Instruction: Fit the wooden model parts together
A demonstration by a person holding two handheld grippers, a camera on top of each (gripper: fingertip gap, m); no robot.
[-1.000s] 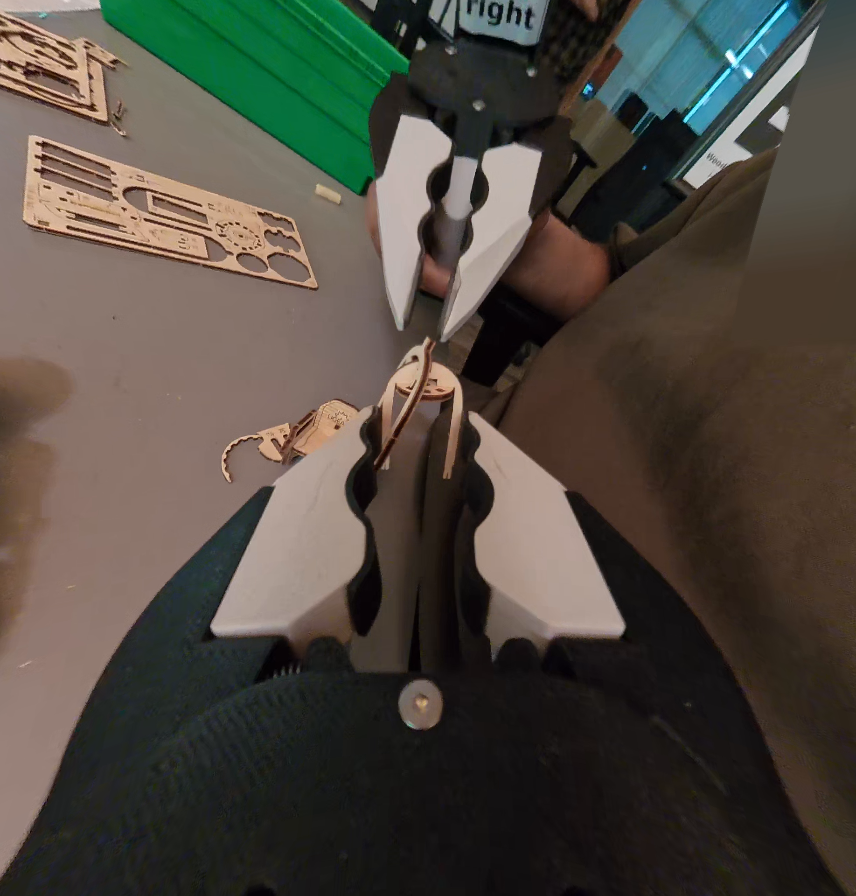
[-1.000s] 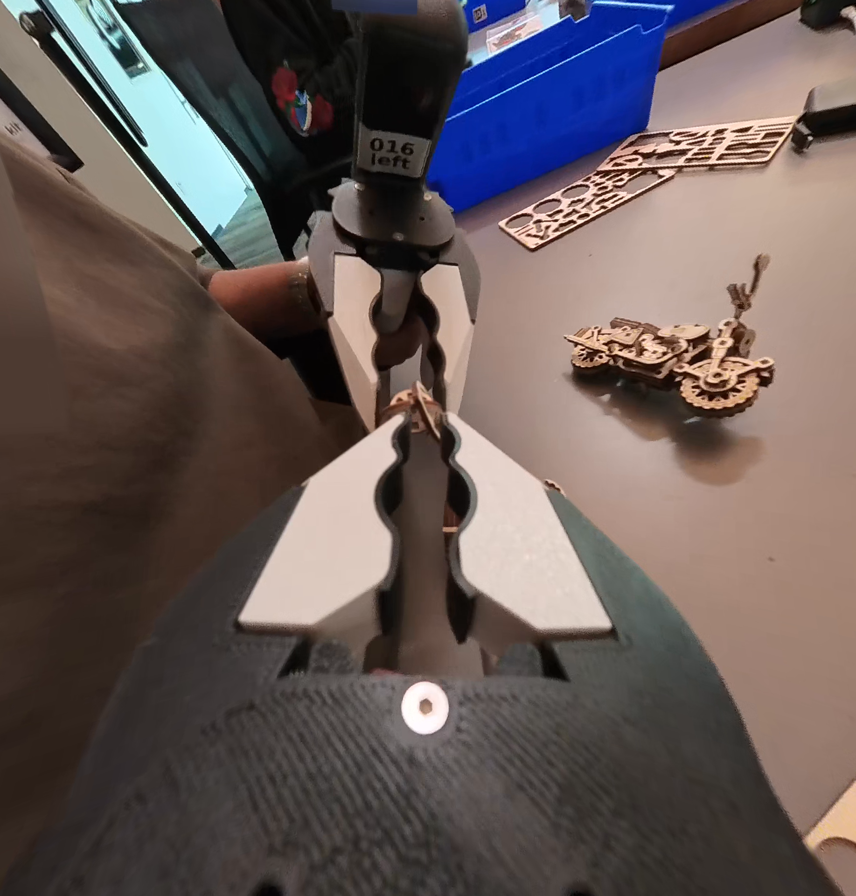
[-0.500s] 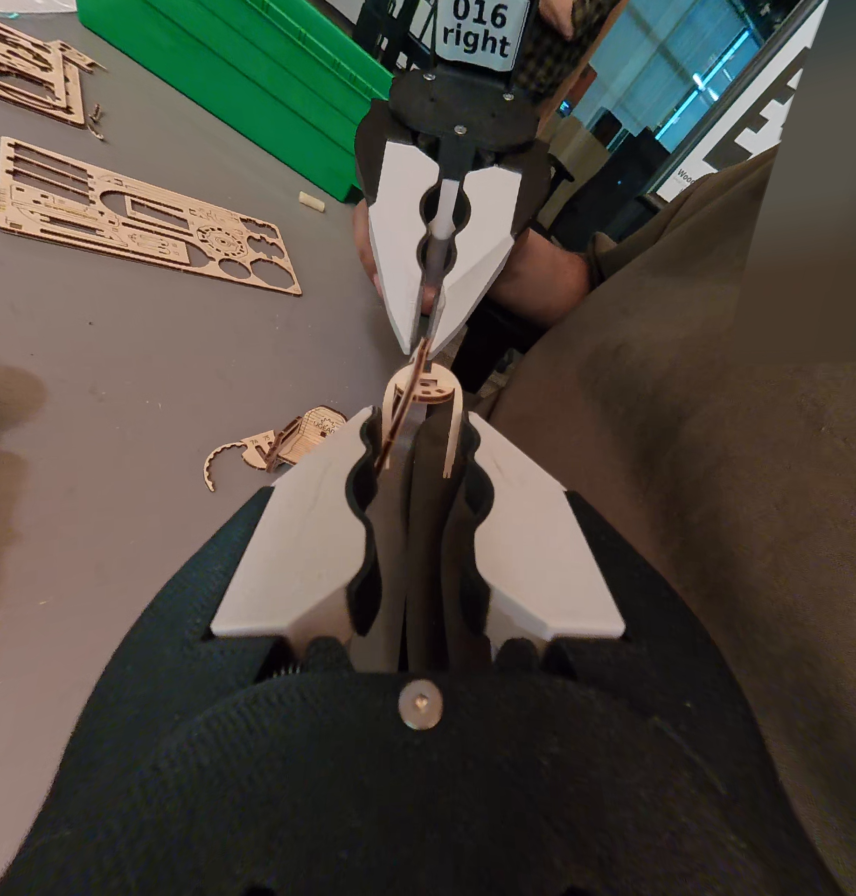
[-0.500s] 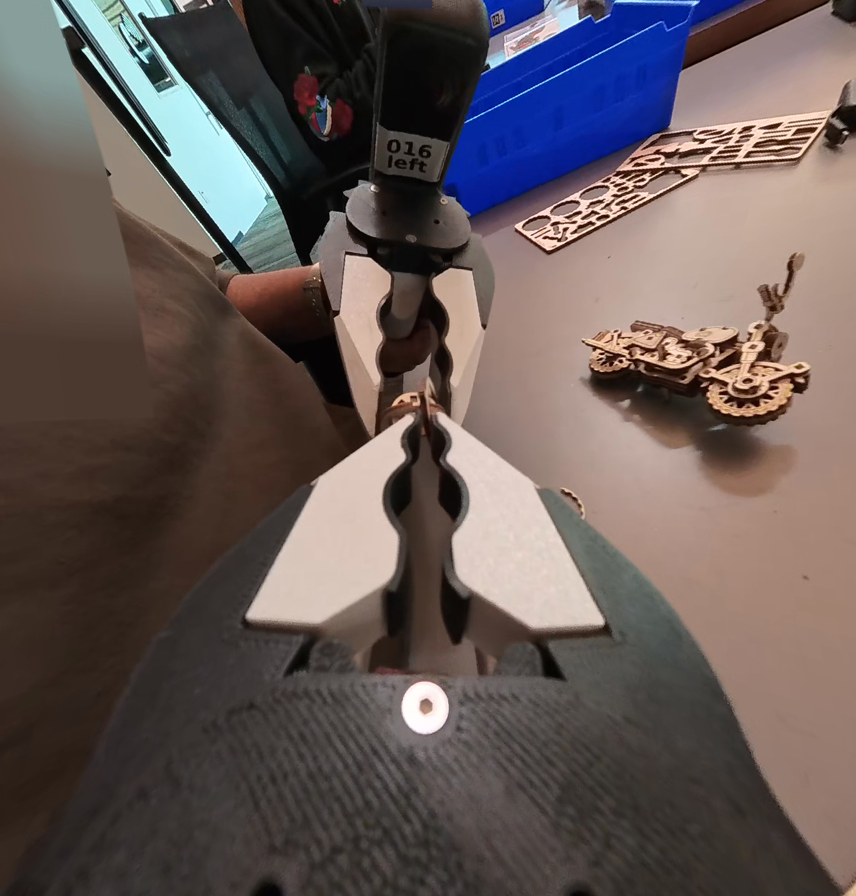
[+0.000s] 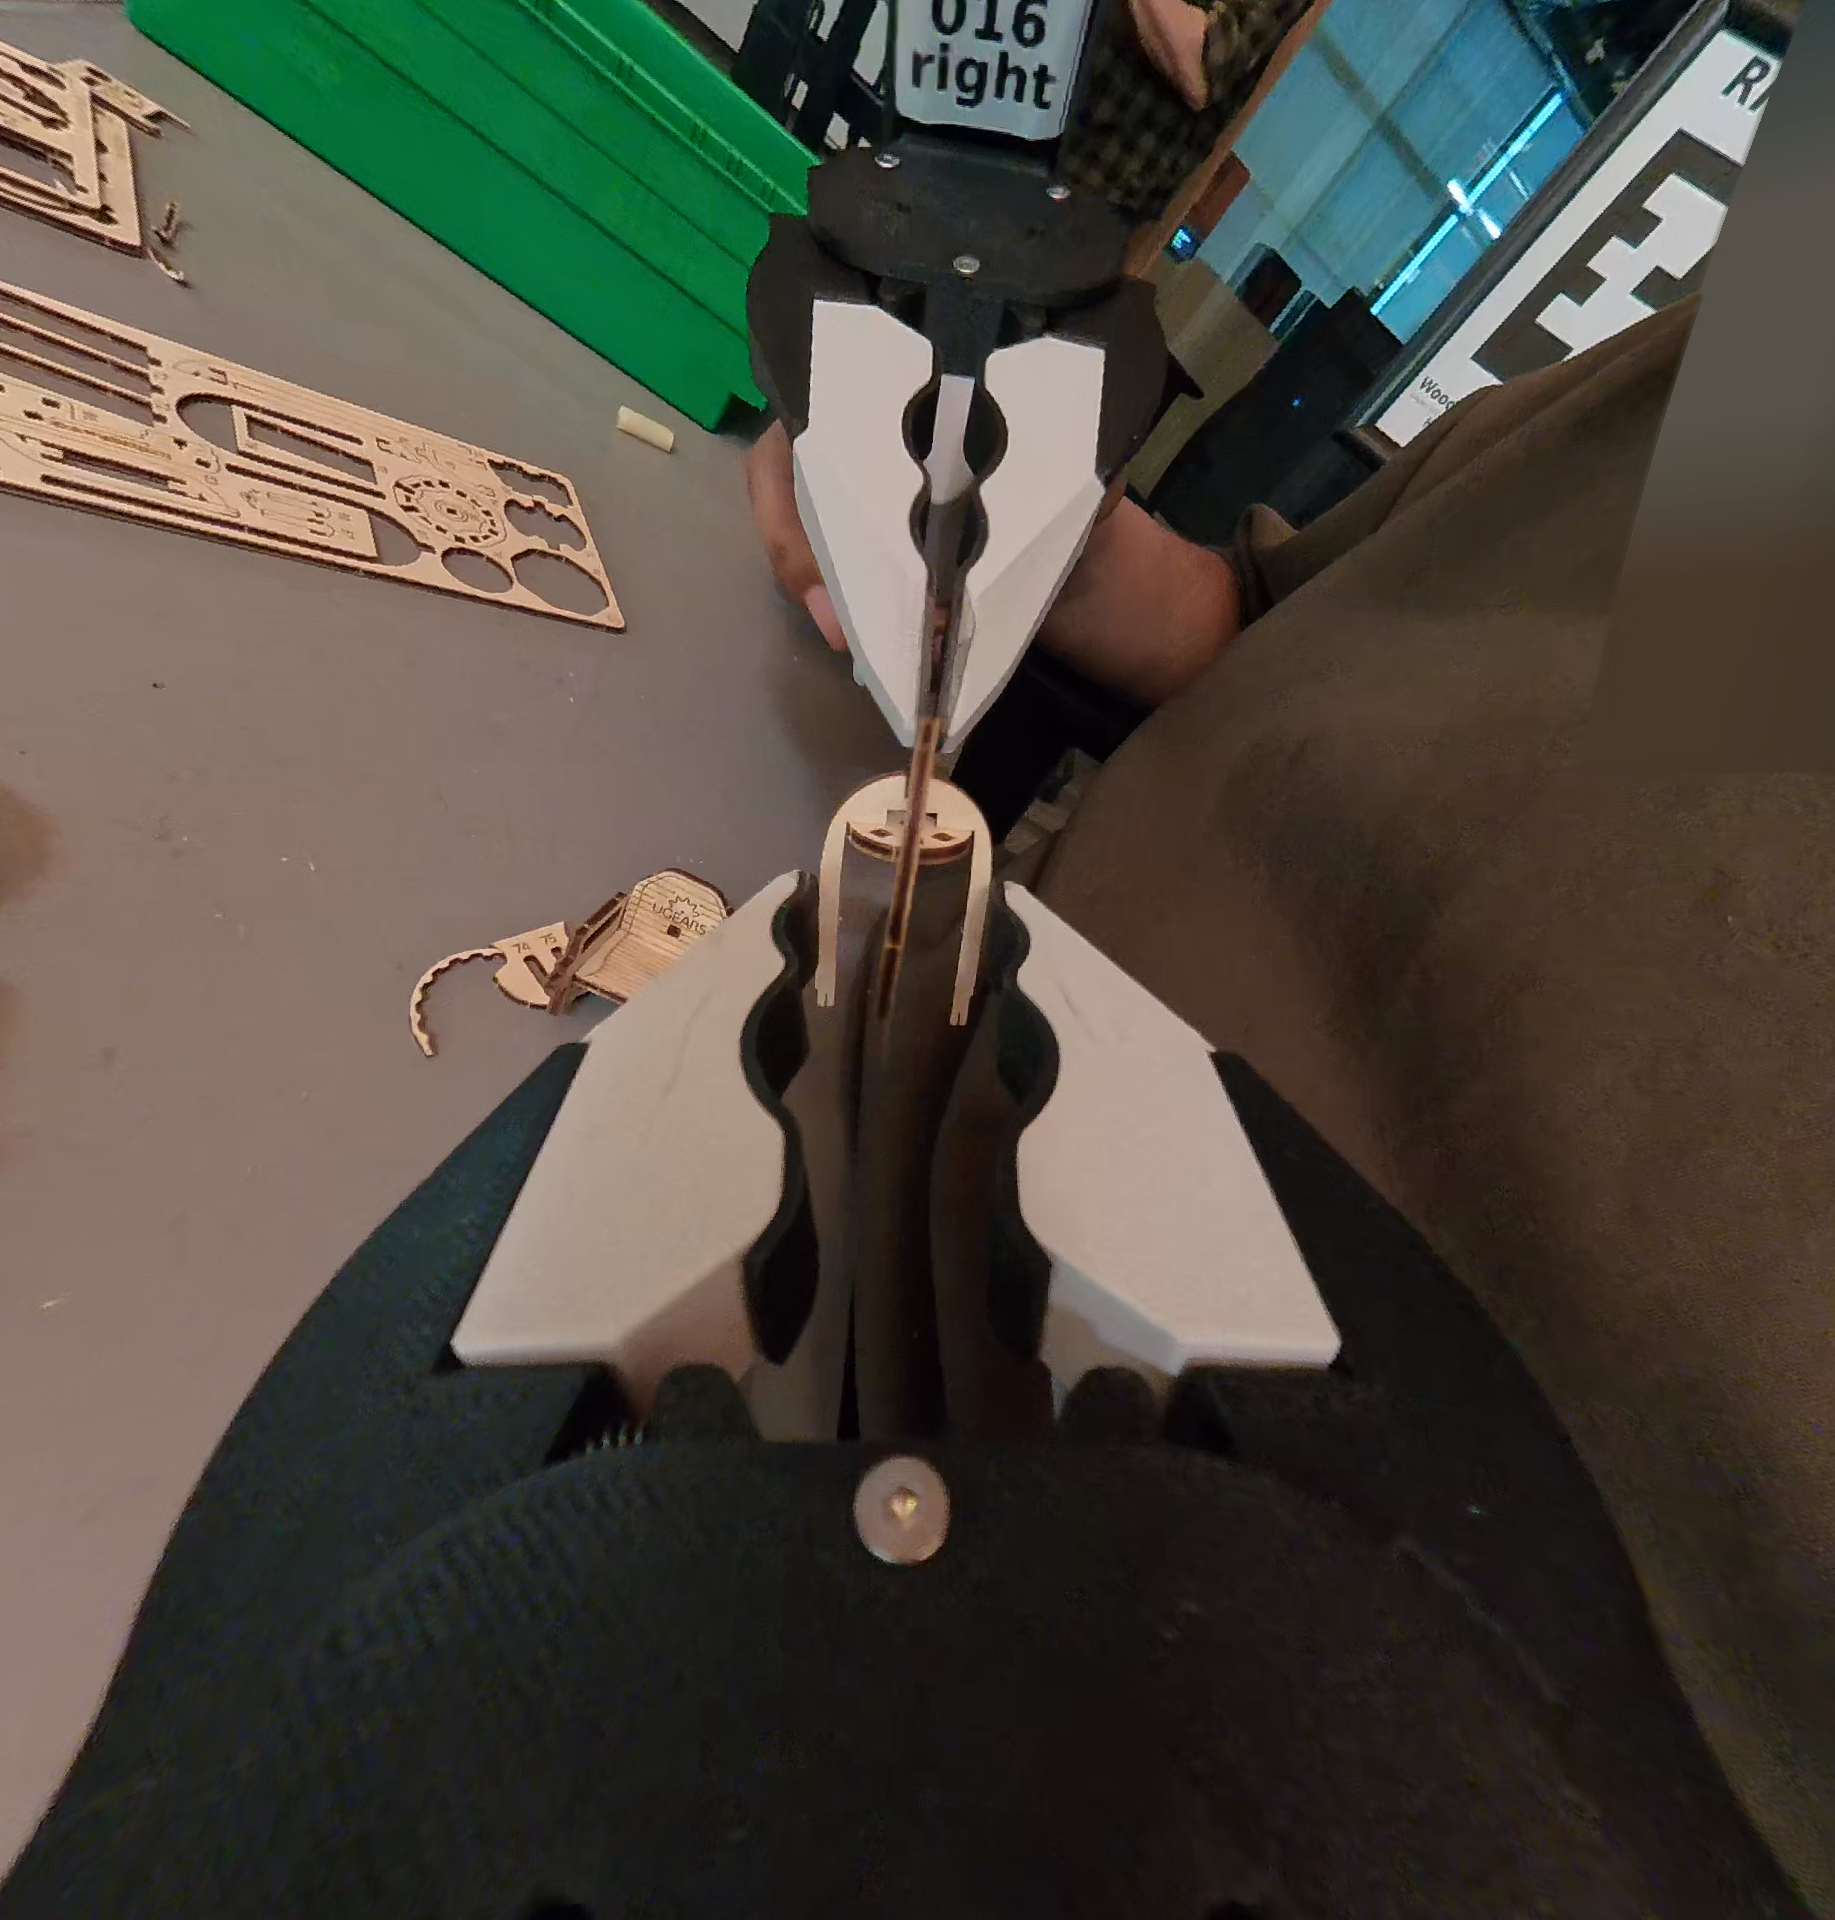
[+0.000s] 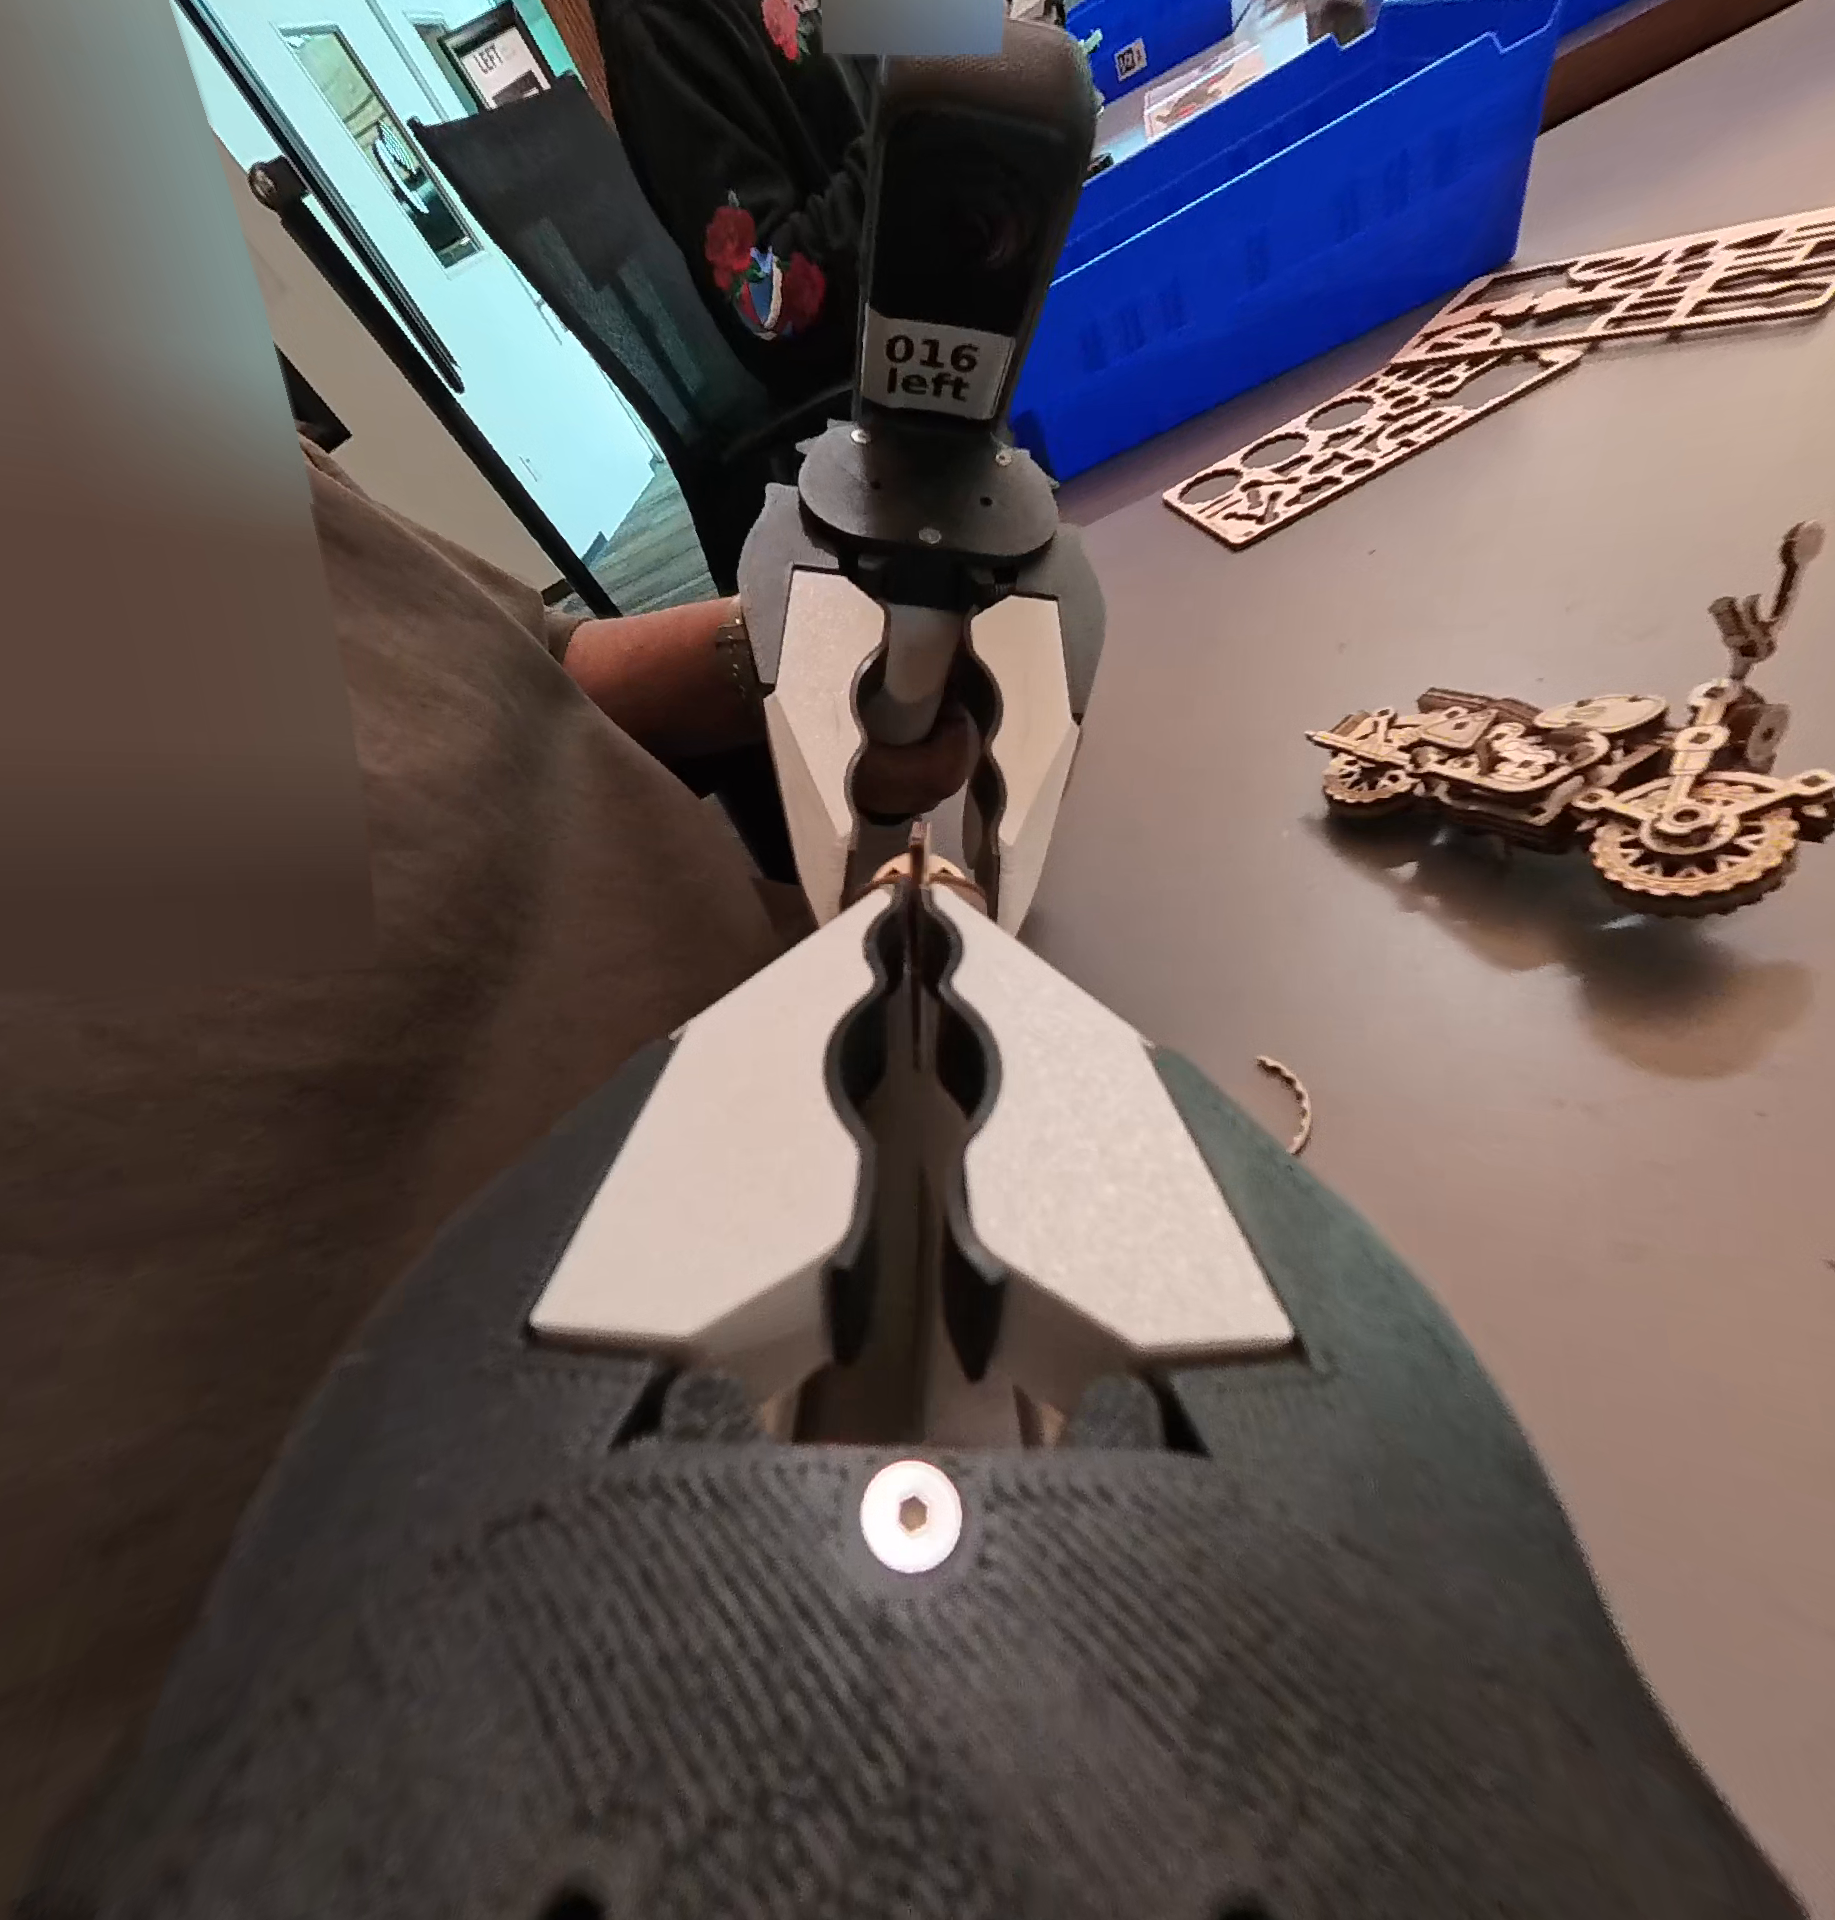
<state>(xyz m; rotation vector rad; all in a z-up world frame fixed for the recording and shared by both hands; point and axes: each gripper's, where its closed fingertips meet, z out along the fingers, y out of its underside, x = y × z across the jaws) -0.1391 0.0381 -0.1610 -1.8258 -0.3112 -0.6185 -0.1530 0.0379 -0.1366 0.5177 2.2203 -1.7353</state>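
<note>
My left gripper [image 5: 900, 904] is shut on a pale U-shaped wooden part [image 5: 905, 821], its pads pressing on the part's two legs, held above the table edge. A thin flat wooden piece [image 5: 905, 883], seen edge-on, stands in the slot in the top of that part. My right gripper [image 5: 928, 740] faces the left one, tip to tip, and is shut on the upper end of the thin piece. In the right wrist view my right gripper [image 6: 918, 906] pinches the thin piece [image 6: 919, 857], with the left gripper's fingers [image 6: 1032, 727] just beyond.
A green bin [image 5: 539, 177], cut-out wooden sheets [image 5: 217, 457] and a small loose wooden seat part [image 5: 622, 951] lie left. A built wooden motorcycle [image 6: 1578, 779], a blue bin [image 6: 1287, 260], another sheet [image 6: 1412, 405] and a toothed curved piece [image 6: 1292, 1101] lie right. A person's brown garment [image 5: 1412, 935] is close. Between my left fingertips and the built wooden motorcycle [image 6: 1578, 779] there is roughly 15 cm.
My right gripper moved onto the thin piece and its jaws closed on it. The thin piece went from leaning in the slot to standing straight. The left grasp stayed as it was.
</note>
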